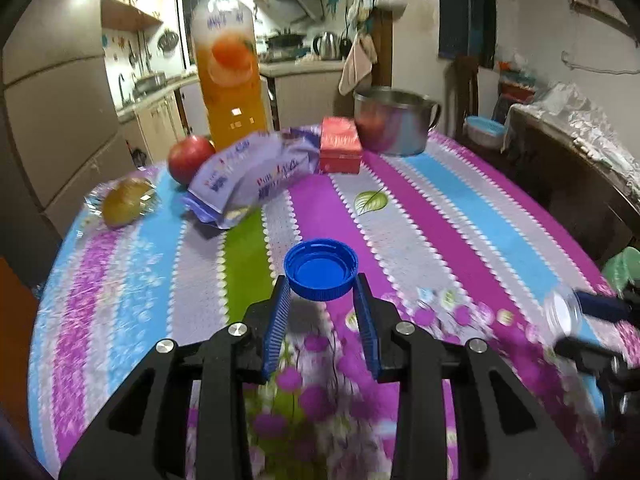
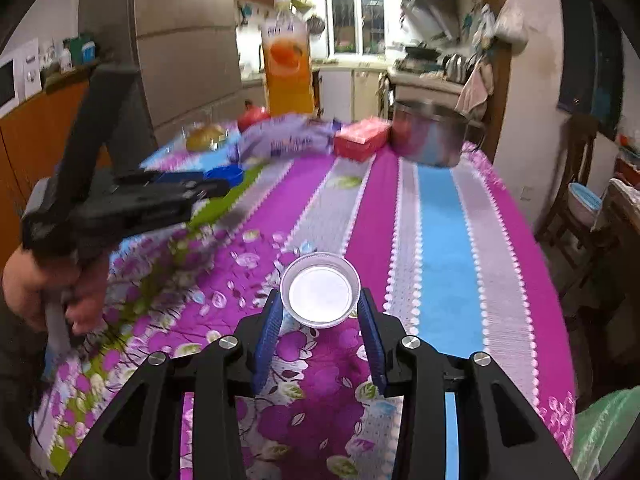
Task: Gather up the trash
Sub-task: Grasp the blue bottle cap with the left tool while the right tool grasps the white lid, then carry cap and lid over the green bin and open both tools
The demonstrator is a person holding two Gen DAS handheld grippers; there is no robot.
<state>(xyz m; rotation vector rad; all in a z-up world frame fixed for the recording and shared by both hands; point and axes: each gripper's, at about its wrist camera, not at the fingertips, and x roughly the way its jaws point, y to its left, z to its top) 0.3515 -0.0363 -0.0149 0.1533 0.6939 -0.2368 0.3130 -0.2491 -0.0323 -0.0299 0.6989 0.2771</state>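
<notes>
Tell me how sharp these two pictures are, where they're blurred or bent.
Left wrist view: the blue cap in the left gripper is crisp, the snack bag and the juice bottle smeared, the tablecloth bowed by the fisheye. Right wrist view: the white cap is sharp, the hand and the steel pot blurred.

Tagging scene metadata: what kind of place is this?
Most likely a home kitchen with a dining table: a kettle on the counter, a window above the cabinets, and a round table in a striped floral cloth holding a steel pot.
</notes>
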